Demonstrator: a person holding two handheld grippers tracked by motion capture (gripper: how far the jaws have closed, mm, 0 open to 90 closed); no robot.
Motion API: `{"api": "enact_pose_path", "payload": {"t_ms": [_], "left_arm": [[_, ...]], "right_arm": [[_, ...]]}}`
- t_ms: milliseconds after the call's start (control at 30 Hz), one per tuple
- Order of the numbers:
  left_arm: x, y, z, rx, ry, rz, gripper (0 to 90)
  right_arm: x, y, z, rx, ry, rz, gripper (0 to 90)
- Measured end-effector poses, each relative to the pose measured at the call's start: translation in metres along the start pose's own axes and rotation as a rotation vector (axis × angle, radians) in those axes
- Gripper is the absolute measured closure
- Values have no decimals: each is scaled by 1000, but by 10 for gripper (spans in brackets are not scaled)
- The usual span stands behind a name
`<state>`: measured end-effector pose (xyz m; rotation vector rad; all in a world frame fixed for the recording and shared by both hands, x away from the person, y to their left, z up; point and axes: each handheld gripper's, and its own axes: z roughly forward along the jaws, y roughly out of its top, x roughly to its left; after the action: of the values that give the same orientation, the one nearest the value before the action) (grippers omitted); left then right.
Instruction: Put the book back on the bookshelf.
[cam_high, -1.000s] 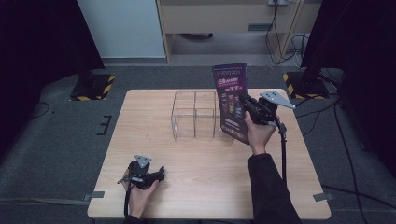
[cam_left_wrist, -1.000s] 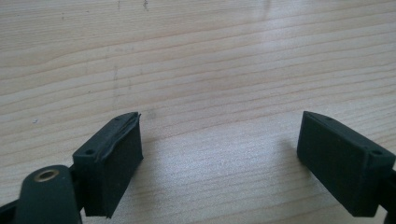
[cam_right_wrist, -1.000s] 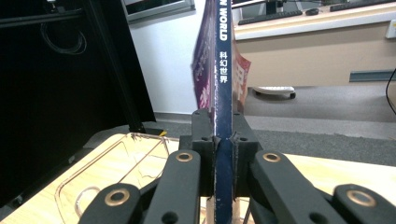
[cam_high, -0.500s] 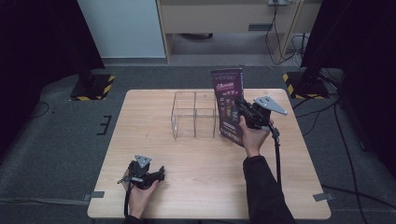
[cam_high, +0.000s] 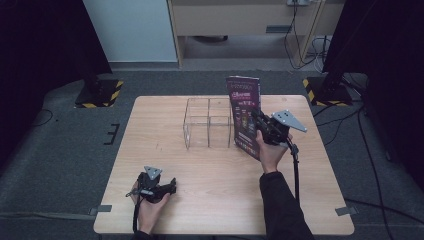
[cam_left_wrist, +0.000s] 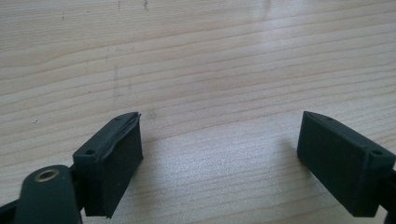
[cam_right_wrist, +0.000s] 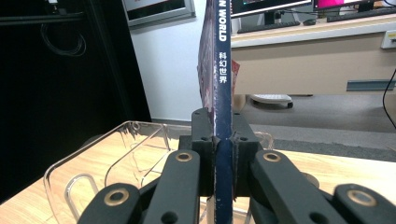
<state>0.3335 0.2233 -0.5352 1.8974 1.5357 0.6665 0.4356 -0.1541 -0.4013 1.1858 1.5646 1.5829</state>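
Your right gripper (cam_high: 263, 126) has its fingers clenched on the spine of the magazine (cam_high: 246, 116), held upright just right of the clear organizer (cam_high: 208, 123). Next, likely steer it over a slot and lower squarely. Your left gripper (cam_high: 167, 188) rests released on the bench (cam_high: 210, 190)

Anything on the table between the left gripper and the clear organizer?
Nothing: in the high view, bare wood separates the left gripper from the clear organizer.

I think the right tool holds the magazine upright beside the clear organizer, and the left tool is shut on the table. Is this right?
Not fully. The left tool is open, as the left gripper view shows. The right tool does hold the magazine upright beside the clear organizer.
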Motion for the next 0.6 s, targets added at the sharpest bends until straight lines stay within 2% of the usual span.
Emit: {"api": "enact_pose_path", "payload": {"t_ms": [100,400,600], "left_arm": [[0,0,0,0,0,0,132],[0,0,0,0,1,0,132],[0,0,0,0,1,0,131]], "right_arm": [[-1,-2,-3,10,3,5,840],[0,-10,-12,25,30,-21,837],[-2,-10,-23,60,49,-24,825]]}}
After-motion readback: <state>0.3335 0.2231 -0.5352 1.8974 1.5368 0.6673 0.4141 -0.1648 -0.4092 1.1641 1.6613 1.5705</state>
